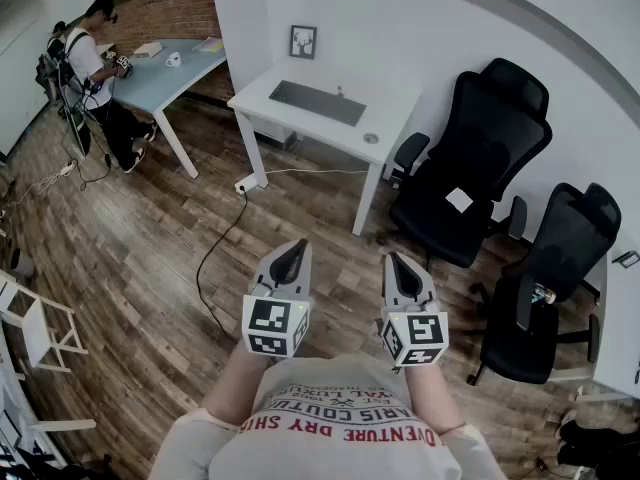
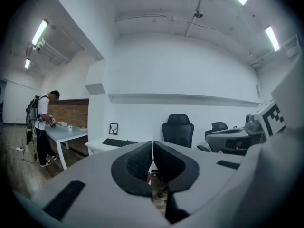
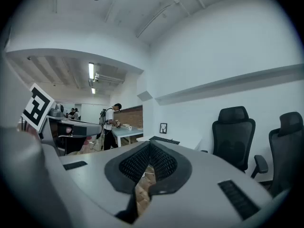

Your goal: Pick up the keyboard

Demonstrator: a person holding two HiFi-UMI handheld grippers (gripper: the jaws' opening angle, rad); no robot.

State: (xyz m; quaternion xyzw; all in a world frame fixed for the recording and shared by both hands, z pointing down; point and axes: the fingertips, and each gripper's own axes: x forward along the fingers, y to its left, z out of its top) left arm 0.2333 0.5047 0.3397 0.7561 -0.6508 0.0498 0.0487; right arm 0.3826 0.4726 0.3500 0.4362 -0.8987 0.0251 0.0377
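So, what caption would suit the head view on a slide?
Left gripper and right gripper, both shut, face the keyboard on a white desk.

Brown wood-plank floor (image 1: 150, 268); white rect. desk (image 1: 395, 103) at 12, white curved wall (image 1: 450, 28) behind; black office chair (image 1: 480, 138) at 2, second black chair (image 1: 560, 258) at 3.

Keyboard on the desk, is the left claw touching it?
Apart. The head view shows the keyboard lying on the white desk, with bare floor between it and the shut, empty left claw.
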